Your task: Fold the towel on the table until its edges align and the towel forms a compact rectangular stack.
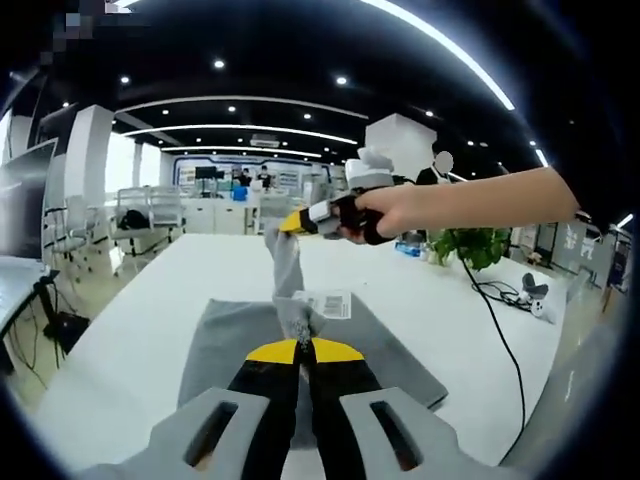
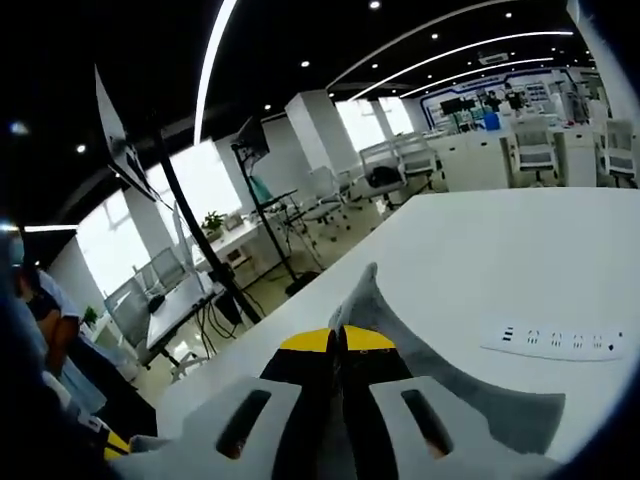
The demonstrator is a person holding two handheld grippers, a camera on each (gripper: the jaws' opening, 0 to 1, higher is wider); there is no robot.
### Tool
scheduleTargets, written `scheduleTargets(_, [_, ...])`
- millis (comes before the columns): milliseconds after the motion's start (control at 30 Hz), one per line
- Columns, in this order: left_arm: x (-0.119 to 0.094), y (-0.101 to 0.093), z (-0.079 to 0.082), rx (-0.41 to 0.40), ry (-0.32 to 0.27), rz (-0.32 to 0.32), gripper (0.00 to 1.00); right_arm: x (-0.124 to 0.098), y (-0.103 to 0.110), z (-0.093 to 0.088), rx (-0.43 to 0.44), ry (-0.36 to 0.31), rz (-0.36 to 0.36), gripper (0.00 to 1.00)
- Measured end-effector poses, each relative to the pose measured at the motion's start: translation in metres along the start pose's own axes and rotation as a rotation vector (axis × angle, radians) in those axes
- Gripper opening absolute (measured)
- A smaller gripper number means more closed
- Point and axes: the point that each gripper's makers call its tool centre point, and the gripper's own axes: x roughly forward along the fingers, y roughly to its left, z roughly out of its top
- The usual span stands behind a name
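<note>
Both grippers, left (image 1: 304, 350) and right (image 2: 340, 340), are clamping corners of the grey towel (image 1: 240, 345); it's sagging soft and light over the white table (image 1: 140, 310); corners look the best hold.

The gray towel (image 1: 250, 345) lies on the white worktop (image 1: 150, 300). The left tongs (image 1: 303, 348) pinch one part of it, jaws closed tight. A hand (image 1: 395, 212) holds the right tongs (image 1: 292, 223), which lift a towel corner up high. A white tag (image 1: 328, 304) shows on the cloth.
</note>
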Motion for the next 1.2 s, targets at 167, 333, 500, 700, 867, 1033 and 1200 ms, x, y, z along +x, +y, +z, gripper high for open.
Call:
scheduleTargets(167, [0.000, 0.013, -0.012, -0.051, -0.002, 0.031, 0.03, 0.022, -0.003, -0.011, 0.018, 0.017, 0.007, 0.00])
scheduleTargets(333, [0.001, 0.023, -0.021, -0.088, -0.005, 0.063, 0.03, 0.036, -0.003, -0.018, 0.026, 0.027, 0.008, 0.00])
scheduleTargets(500, [0.002, 0.036, -0.031, -0.133, -0.009, 0.107, 0.03, 0.053, -0.004, -0.028, 0.015, 0.045, 0.008, 0.00])
scheduleTargets(700, [0.005, 0.050, -0.045, -0.157, 0.001, 0.136, 0.03, 0.074, -0.005, -0.045, 0.009, 0.066, -0.006, 0.00])
scheduleTargets(867, [0.008, 0.067, -0.061, -0.204, 0.000, 0.188, 0.03, 0.092, -0.008, -0.058, -0.029, 0.075, -0.024, 0.00])
scheduleTargets(1033, [0.010, 0.077, -0.076, -0.238, 0.005, 0.223, 0.03, 0.108, -0.005, -0.072, -0.066, 0.091, -0.044, 0.00])
scheduleTargets(1200, [0.009, 0.087, -0.090, -0.253, 0.022, 0.262, 0.03, 0.126, -0.001, -0.079, -0.088, 0.085, -0.040, 0.00])
